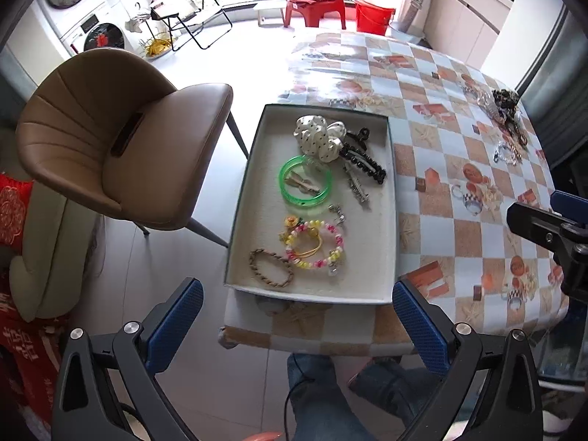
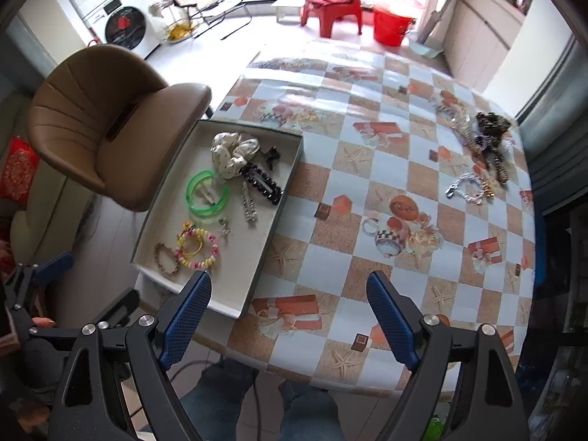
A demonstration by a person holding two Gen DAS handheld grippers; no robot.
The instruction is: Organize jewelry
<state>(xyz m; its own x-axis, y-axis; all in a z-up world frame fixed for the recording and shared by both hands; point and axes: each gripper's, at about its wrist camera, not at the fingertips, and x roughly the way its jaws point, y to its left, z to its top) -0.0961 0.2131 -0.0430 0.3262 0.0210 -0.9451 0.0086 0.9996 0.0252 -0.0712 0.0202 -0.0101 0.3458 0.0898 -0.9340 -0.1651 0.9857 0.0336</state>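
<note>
Your left gripper (image 1: 297, 316) hangs wide and empty at the bottom of its frame, just short of the tray (image 1: 391, 220); your right gripper (image 2: 288, 312) is equally spread and holds nothing. Much looks sorted already: scrunchie (image 1: 319, 136), green bangle (image 1: 305, 182), beaded bracelet (image 1: 316, 244) and clips lie in the tray. Left to move, I judge, is the loose pile (image 2: 481, 147) at right of frame on the tablecloth (image 2: 367, 169). Only the right view shows that pile plainly; the left view details the tray's contents.
</note>
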